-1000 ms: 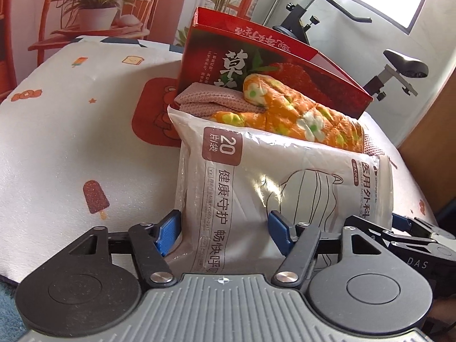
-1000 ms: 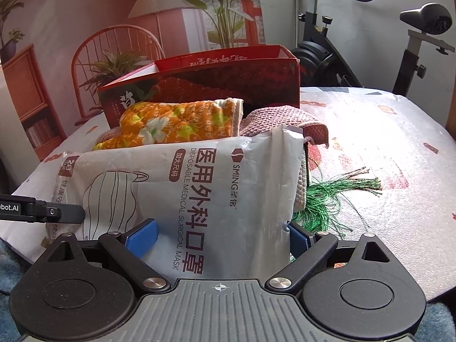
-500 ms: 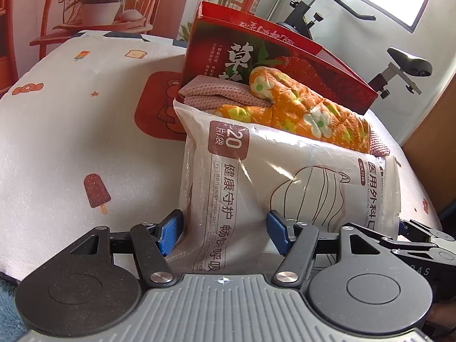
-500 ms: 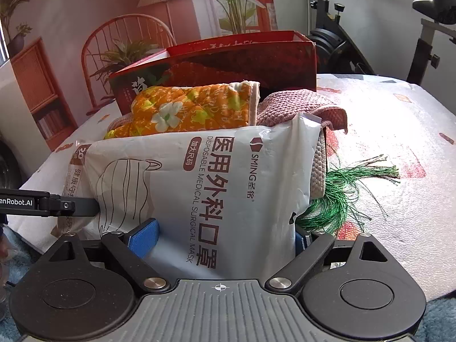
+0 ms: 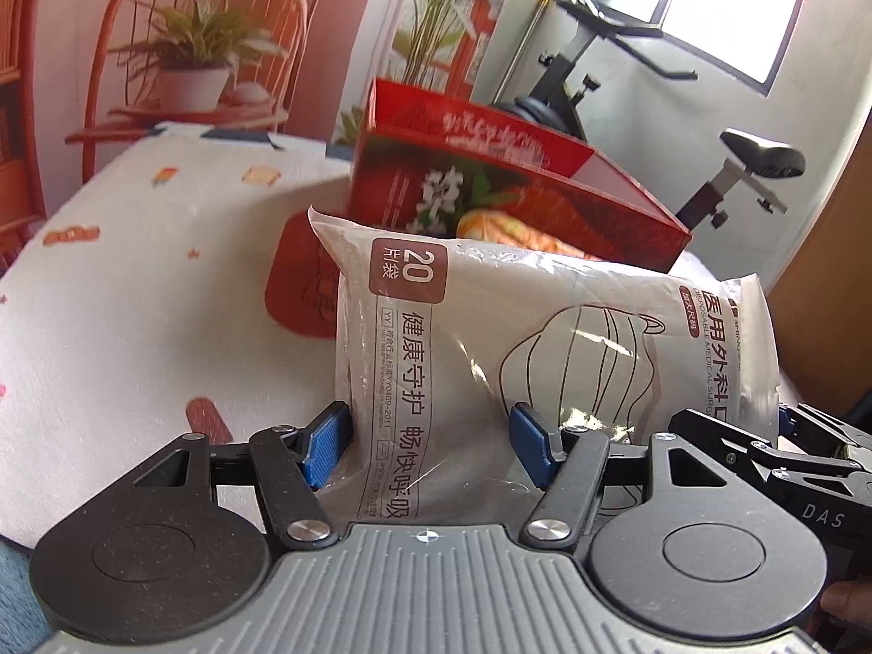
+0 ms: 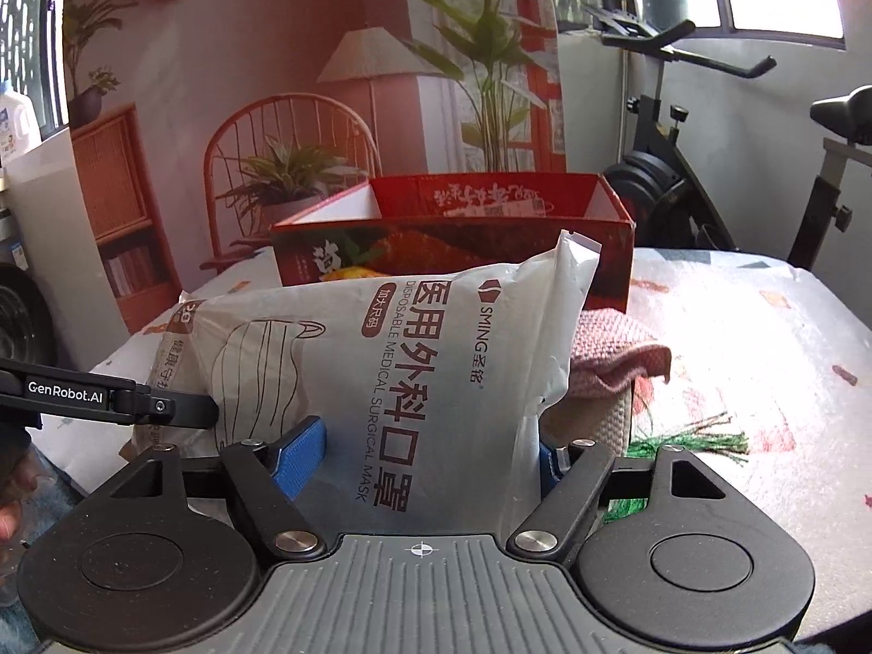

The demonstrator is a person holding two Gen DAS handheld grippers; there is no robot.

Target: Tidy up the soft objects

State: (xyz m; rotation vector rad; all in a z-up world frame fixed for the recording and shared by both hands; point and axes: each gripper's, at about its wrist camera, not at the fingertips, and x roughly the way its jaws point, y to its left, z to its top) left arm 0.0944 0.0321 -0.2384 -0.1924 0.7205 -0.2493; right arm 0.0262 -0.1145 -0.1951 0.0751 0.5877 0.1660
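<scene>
A white plastic bag of surgical masks is held upright between both grippers. My left gripper is shut on its left end. My right gripper is shut on its right end, and the bag fills that view. Behind it stands an open red cardboard box, also in the right wrist view. An orange floral quilted piece peeks over the bag in front of the box. A pink knitted cloth lies to the right of the bag.
A white printed table cover spreads to the left. Green tassel threads lie on it near the pink cloth. An exercise bike stands behind the table at the right. A red chair with a potted plant is behind at the left.
Both grippers have lifted the mask bag upward. It now covers most of the orange quilted piece and the pink cloth, and the box's open top shows above it.
</scene>
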